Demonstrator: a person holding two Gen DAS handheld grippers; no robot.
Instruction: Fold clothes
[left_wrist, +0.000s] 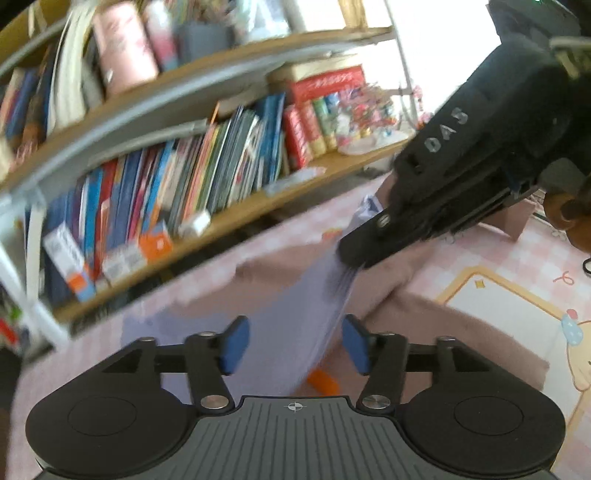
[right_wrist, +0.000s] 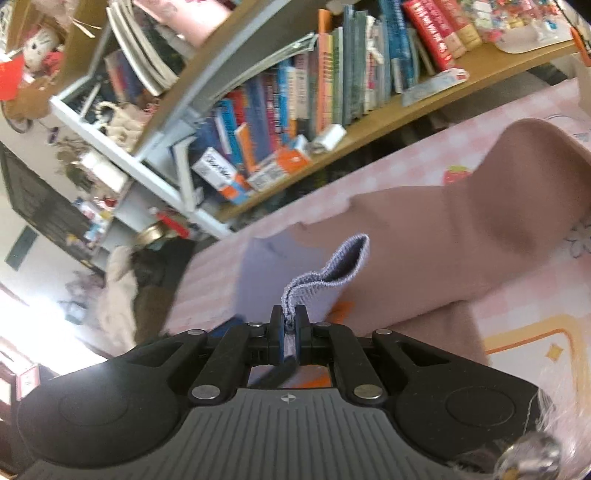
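Note:
A lavender garment (left_wrist: 291, 325) hangs stretched above the table; its ribbed hem (right_wrist: 328, 273) sticks up from my right gripper (right_wrist: 290, 330), which is shut on it. That right gripper (left_wrist: 354, 258) shows in the left wrist view at upper right, pinching the cloth's top. My left gripper (left_wrist: 295, 345) is open, its blue pads (left_wrist: 234, 345) on either side of the hanging cloth's lower part, not touching it. A brownish-pink garment (right_wrist: 461, 229) lies spread on the table behind; it also shows in the left wrist view (left_wrist: 424, 317).
The table has a pink checked cover (left_wrist: 509, 258) with a cartoon mat (left_wrist: 517, 325). A small orange object (left_wrist: 325, 382) lies under the lavender cloth. A bookshelf full of books (right_wrist: 295, 88) stands close behind the table's far edge.

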